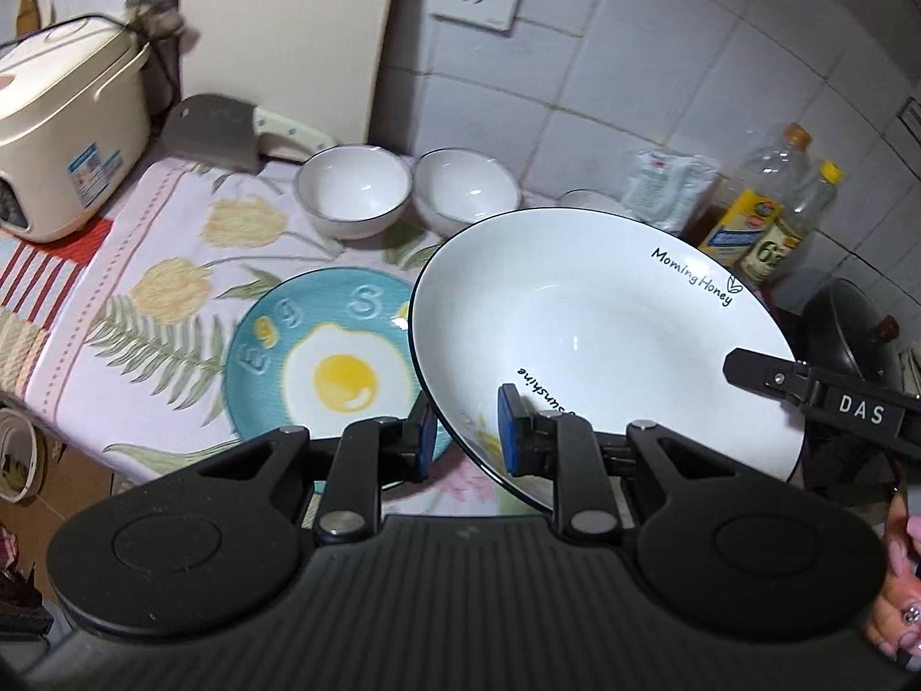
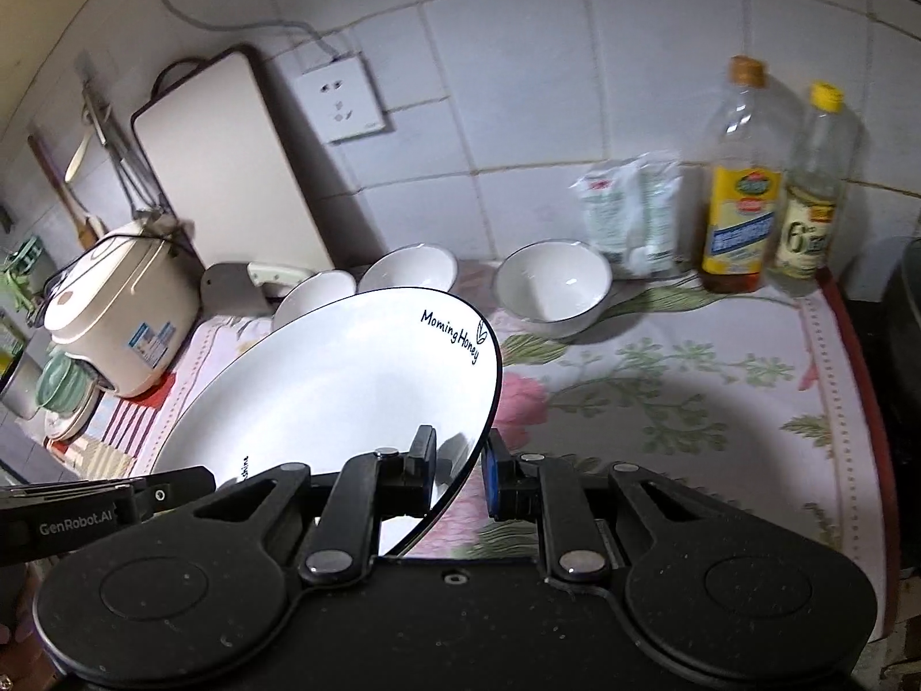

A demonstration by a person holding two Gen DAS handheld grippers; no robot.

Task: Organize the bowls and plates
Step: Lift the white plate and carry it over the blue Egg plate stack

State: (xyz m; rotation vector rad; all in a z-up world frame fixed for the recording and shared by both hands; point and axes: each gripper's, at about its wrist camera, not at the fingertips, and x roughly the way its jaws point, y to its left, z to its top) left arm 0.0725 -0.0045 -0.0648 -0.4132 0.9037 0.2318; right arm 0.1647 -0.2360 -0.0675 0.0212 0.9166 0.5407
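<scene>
A large white plate (image 1: 575, 334) lettered "Morning Honey" hangs tilted above the cloth, carried by both grippers. My left gripper (image 1: 467, 435) is shut on its near left rim, one blue pad on each face. My right gripper (image 2: 459, 466) is shut on the opposite rim of the white plate (image 2: 345, 380). Under the plate's left edge, a blue fried-egg plate (image 1: 322, 357) lies flat on the cloth. Two white bowls (image 1: 354, 190) (image 1: 466, 190) stand side by side at the back. A third bowl (image 2: 552, 288) stands to their right.
A cream rice cooker (image 1: 63, 126) stands at the left, with a cleaver (image 1: 213, 132) and an upright cutting board (image 1: 288, 29) behind. Two oil bottles (image 2: 742, 190) (image 2: 811, 190) and a white packet (image 2: 633, 213) line the tiled wall. A dark lidded wok (image 1: 852, 345) is at the right.
</scene>
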